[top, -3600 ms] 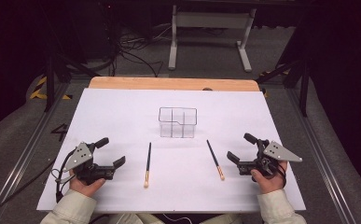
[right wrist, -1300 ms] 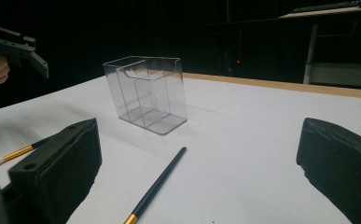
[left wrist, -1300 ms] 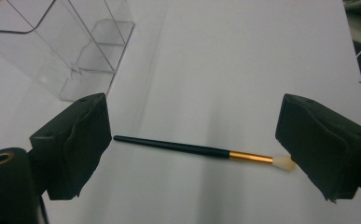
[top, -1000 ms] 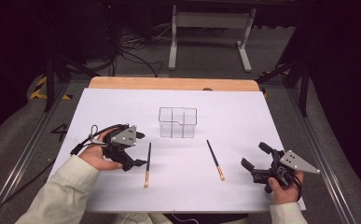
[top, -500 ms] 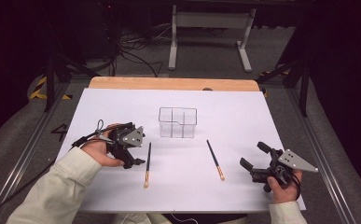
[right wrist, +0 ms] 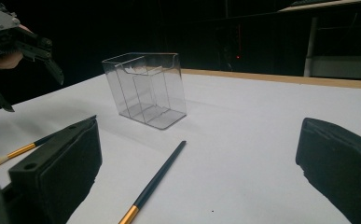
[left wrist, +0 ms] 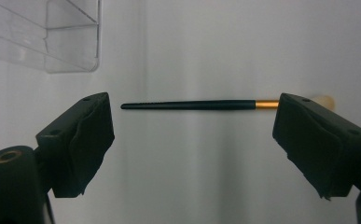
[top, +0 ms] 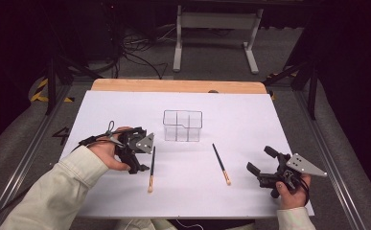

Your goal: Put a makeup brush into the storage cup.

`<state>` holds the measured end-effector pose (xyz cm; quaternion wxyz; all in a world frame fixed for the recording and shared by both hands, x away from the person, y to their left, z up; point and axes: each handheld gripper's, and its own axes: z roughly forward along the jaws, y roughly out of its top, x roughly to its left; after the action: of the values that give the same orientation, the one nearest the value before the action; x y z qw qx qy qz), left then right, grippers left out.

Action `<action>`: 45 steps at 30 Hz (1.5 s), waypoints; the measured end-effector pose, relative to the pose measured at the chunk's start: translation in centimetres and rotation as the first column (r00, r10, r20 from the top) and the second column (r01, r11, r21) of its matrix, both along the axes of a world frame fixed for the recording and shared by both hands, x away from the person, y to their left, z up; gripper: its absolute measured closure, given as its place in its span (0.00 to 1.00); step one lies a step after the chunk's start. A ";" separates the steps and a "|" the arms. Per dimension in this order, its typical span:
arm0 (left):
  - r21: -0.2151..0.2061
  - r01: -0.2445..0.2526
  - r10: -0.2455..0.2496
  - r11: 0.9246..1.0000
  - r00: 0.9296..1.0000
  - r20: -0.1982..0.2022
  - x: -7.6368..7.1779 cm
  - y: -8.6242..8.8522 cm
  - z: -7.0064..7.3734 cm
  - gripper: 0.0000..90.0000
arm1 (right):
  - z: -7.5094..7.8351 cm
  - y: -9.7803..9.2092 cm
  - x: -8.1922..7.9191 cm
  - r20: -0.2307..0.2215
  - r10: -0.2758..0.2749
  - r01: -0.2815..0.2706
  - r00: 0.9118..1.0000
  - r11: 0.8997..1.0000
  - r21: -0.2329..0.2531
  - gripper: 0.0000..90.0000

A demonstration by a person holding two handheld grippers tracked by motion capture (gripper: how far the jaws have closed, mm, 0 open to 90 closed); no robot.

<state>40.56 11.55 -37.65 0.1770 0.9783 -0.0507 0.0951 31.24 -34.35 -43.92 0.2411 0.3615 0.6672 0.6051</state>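
Two brushes are lying flat on the white table [top: 250, 120], both with black handles, a gold band and a pale tip. The left brush [top: 151, 167] is lying just right of the left gripper [top: 142, 160], handle pointing away from the person, pale tip toward the near edge. The left gripper is hovering right beside it, jaws spread wide and gripping nothing; in the left gripper view the left brush [left wrist: 192, 104] is running crosswise between the two pads, its gold end passing behind the right pad, not touched by either. The person's left hand [top: 104, 151] is holding that gripper, pale sleeve coming in from the bottom left. The right brush [top: 220, 164] is lying apart from it, toward the right, angled, tip toward the near edge. The right gripper [top: 262, 165] is sitting near the table's right front corner, well apart from the right brush, jaws also wide open and empty. A clear divided organizer [top: 182, 125] is standing upright mid-table, behind both brushes, touching neither. In the right gripper view the organizer [right wrist: 145, 88] is standing beyond the right brush [right wrist: 152, 183].
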 end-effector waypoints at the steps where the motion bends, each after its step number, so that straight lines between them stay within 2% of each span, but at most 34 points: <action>1: 0.009 0.003 -0.003 1.000 1.000 -0.001 0.1 -0.1 0.0 0.14 | 0.0 0.0 0.0 0.002 0.001 -0.001 1.000 1.000 -0.002 0.01; 7: 0.041 0.015 -0.015 0.999 1.000 -0.004 0.3 -0.7 -0.3 0.14 | 0.0 -0.2 -0.3 -0.003 -0.006 0.006 1.000 1.000 0.003 0.01; 13: 0.040 0.053 -0.053 0.998 0.999 -0.011 0.6 -1.1 -0.6 0.15 | -0.1 -0.5 -0.6 -0.009 -0.013 0.013 1.000 1.000 0.009 0.01; 16: 0.055 0.060 -0.059 0.997 0.998 -0.013 0.7 -1.3 -0.8 0.15 | -0.1 -0.7 -0.8 -0.013 -0.017 0.017 1.000 1.000 0.013 0.01; 17: 0.078 0.070 -0.069 0.994 0.998 -0.011 0.8 -1.4 -0.9 0.16 | -0.2 -0.7 -0.9 -0.014 -0.020 0.021 1.000 1.000 0.013 0.01; 23: 0.073 0.081 -0.079 0.994 0.996 -0.030 0.8 -1.9 -1.1 0.16 | -0.2 -0.9 -1.4 -0.016 -0.029 0.029 0.999 1.000 0.009 0.01; 24: 0.087 0.090 -0.087 0.992 0.996 -0.035 0.8 -2.0 -1.2 0.16 | -0.3 -1.0 -1.5 -0.020 -0.032 0.032 0.999 0.999 0.009 0.01; 30: 0.062 0.098 -0.094 0.993 0.994 -0.055 0.9 -2.2 -1.5 0.15 | -0.4 -1.1 -1.5 -0.035 -0.029 0.030 0.999 0.999 0.011 0.01; 36: 0.076 0.116 -0.111 0.990 0.991 -0.076 0.7 -2.4 -2.1 0.17 | -0.4 -1.1 -1.5 -0.046 -0.025 0.026 0.999 1.000 0.013 0.02; 42: 0.067 0.128 -0.120 0.990 0.987 -0.108 0.9 -2.4 -2.9 0.18 | -0.6 -1.1 -1.4 -0.059 -0.022 0.023 0.998 1.000 0.017 0.02; 45: 0.086 0.126 -0.115 0.988 0.985 -0.125 1.1 -2.4 -3.3 0.18 | -0.6 -1.1 -1.4 -0.064 -0.019 0.020 0.998 1.000 0.019 0.02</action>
<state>41.63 9.14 -40.92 0.1392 0.9845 -0.1037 0.0230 29.82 -35.49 -44.54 0.2220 0.3895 0.6650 0.5973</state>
